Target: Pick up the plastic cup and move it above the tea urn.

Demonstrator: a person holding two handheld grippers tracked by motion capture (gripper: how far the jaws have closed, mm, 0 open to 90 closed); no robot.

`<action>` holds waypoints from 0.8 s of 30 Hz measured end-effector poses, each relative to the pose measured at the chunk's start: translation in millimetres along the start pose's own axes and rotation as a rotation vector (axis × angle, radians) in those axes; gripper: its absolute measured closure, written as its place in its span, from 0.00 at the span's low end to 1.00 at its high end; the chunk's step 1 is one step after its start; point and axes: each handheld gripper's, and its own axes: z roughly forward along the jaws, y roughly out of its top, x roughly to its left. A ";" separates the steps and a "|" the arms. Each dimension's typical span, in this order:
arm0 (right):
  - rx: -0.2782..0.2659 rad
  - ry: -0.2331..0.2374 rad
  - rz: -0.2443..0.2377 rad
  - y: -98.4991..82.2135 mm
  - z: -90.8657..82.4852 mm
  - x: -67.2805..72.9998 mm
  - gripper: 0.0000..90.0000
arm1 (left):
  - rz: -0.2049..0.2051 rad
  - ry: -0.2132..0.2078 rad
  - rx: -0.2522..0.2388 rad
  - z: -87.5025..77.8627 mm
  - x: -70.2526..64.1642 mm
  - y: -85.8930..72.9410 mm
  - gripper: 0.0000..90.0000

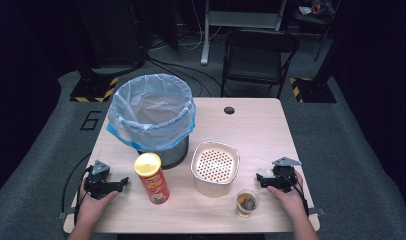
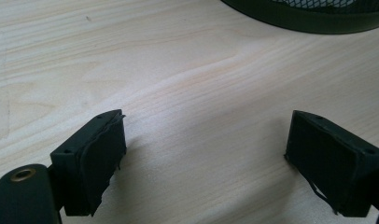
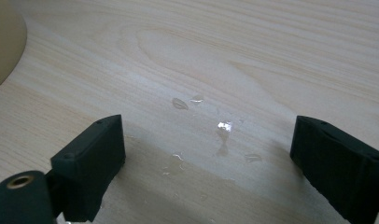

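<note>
A person's hands rest on a light wooden table point(image 1: 261, 130), each holding a black gripper. My left gripper point(image 1: 122, 182) lies near the front left, just left of a red chip can point(image 1: 152, 178) with a yellow lid. In the left gripper view my left gripper point(image 2: 204, 161) stands open over bare wood. My right gripper point(image 1: 259, 180) sits near the front right, beside a cream perforated container point(image 1: 215, 166) and above a small clear cup point(image 1: 246, 202) holding something dark. In the right gripper view my right gripper point(image 3: 206, 163) is open, with water drops point(image 3: 222, 128) on the wood between its jaws.
A mesh bin lined with a pale blue bag point(image 1: 152, 114) stands at the table's back left; its dark base point(image 2: 309, 16) edges the left gripper view. A black folding chair point(image 1: 258, 57) stands beyond the table. A cable hole point(image 1: 229, 110) marks the back edge.
</note>
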 end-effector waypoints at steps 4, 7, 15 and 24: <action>-0.007 -0.005 0.000 -1.2 -1.7 -0.9 0.15 | 0.000 0.001 0.000 0.0 -0.1 0.0 0.13; -0.011 -0.009 0.008 -2.3 -3.0 -1.0 0.17 | -0.002 0.003 0.000 -0.3 -0.3 -0.4 0.13; -0.027 -0.020 0.031 -6.8 -9.6 -0.6 0.31 | 0.001 0.012 0.009 -2.6 -0.3 -1.1 0.13; -0.014 0.007 0.059 3.2 -29.4 7.8 0.46 | -0.015 0.012 0.001 -1.3 -1.3 -1.2 0.13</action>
